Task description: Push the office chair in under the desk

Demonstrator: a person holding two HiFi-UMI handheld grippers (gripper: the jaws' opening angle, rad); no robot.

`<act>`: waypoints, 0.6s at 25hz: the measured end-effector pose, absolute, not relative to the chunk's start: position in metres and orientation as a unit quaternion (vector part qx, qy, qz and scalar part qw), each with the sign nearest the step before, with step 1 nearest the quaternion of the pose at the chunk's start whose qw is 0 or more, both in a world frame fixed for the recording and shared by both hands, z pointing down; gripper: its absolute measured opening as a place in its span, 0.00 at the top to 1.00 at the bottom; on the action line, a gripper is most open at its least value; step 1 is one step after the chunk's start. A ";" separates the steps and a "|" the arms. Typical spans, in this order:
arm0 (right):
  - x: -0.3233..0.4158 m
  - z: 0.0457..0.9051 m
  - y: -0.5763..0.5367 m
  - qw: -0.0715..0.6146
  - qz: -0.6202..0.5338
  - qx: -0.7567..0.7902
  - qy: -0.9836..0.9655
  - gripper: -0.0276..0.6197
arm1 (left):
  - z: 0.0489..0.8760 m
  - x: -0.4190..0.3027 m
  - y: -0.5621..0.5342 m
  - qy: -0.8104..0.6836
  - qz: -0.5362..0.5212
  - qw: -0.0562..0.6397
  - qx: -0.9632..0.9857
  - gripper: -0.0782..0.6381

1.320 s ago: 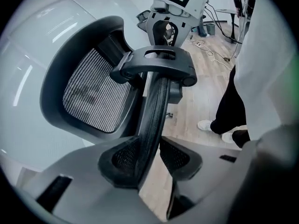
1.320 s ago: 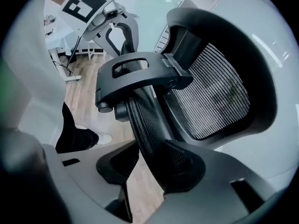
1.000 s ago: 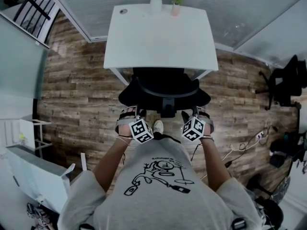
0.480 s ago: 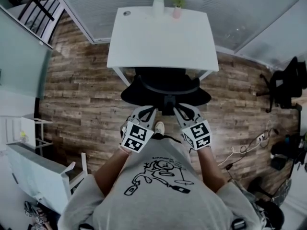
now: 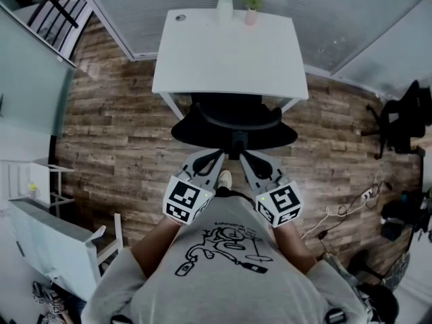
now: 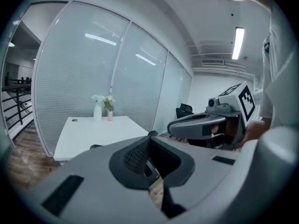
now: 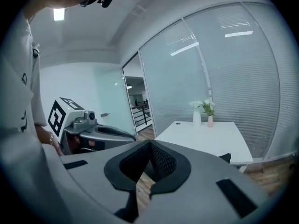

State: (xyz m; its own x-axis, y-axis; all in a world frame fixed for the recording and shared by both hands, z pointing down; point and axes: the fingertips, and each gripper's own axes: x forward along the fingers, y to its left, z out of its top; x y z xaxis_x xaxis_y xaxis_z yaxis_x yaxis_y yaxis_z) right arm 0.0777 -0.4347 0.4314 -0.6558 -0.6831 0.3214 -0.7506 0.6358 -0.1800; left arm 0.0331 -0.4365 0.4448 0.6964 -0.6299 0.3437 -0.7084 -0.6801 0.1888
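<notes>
The black office chair stands with its seat under the front edge of the white desk, and its curved backrest sticks out toward me. My left gripper and right gripper are both shut and hold nothing. They sit just short of the backrest, angled toward each other, and are not touching it. In the left gripper view the shut left gripper points over the desk. The right gripper view likewise has the shut right gripper facing the desk, and a corner of the chair shows.
A white vase and a small pink vase with flowers stand at the desk's far edge, against glass partition walls. A second black chair and floor cables lie to the right. White furniture stands to the left.
Both grippers have closed from open. They drew back from the chair's backrest toward my body, and their marker cubes now tilt up toward the head camera.
</notes>
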 end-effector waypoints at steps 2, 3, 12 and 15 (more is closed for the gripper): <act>0.078 0.431 -0.433 0.112 0.148 0.403 -0.896 0.91 | 0.442 0.032 -0.435 -0.370 0.120 0.157 0.908 0.89; 0.078 0.431 -0.432 0.114 0.148 0.404 -0.896 0.91 | 0.440 0.032 -0.434 -0.371 0.117 0.158 0.908 0.89; 0.081 0.429 -0.433 0.119 0.138 0.413 -0.892 0.91 | 0.435 0.029 -0.432 -0.373 0.115 0.157 0.907 0.89; 0.081 0.428 -0.434 0.119 0.137 0.414 -0.892 0.91 | 0.435 0.029 -0.433 -0.373 0.115 0.158 0.907 0.89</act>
